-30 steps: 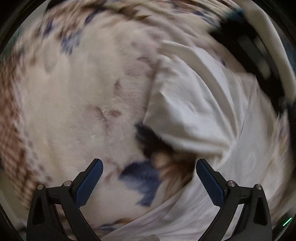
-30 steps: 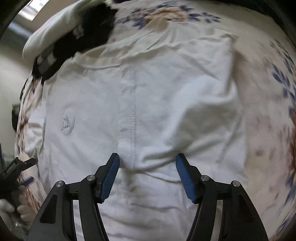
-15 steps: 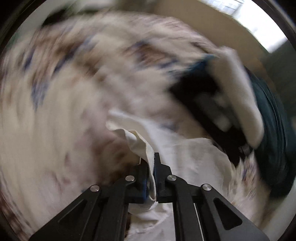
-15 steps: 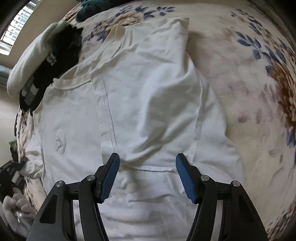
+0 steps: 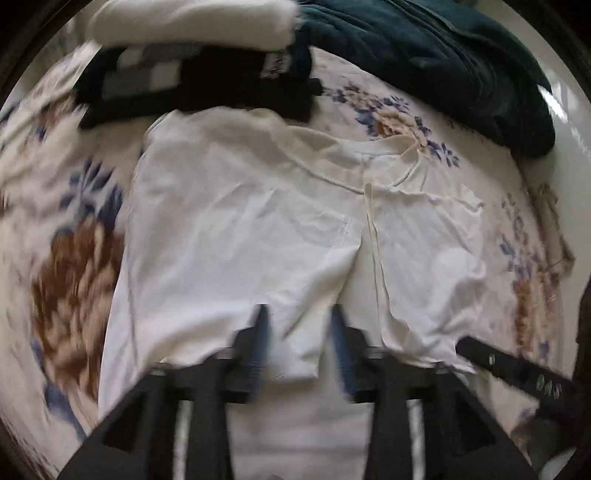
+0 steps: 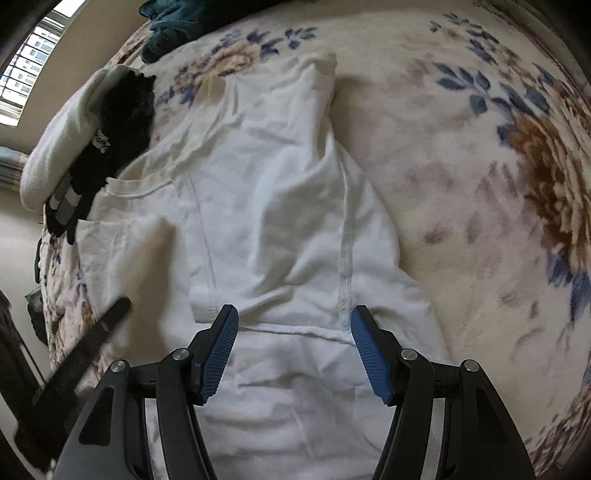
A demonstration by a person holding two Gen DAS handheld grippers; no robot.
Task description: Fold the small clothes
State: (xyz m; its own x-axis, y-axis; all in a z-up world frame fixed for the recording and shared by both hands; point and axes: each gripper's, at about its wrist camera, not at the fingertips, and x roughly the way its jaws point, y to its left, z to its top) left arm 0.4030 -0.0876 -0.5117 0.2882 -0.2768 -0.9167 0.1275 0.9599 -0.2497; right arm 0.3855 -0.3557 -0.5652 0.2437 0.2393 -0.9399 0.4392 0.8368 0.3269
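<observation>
2 grippers hang over a white T-shirt (image 5: 236, 229) that lies on a floral blanket (image 6: 461, 177), both sleeves already folded in over its body. The left gripper (image 5: 299, 350) is blurred, its jaws opening, with nothing pinched between them (the cloth lies below the pads). The right gripper (image 6: 293, 343) has its blue pads (image 6: 221, 350) spread wide above a folded sleeve hem, gripping nothing. Beyond the shirt's collar sits a stack of folded clothes, a black garment (image 5: 207, 85) under a white one (image 5: 192, 22), and a dark teal garment (image 5: 436, 55) is heaped beside it.
</observation>
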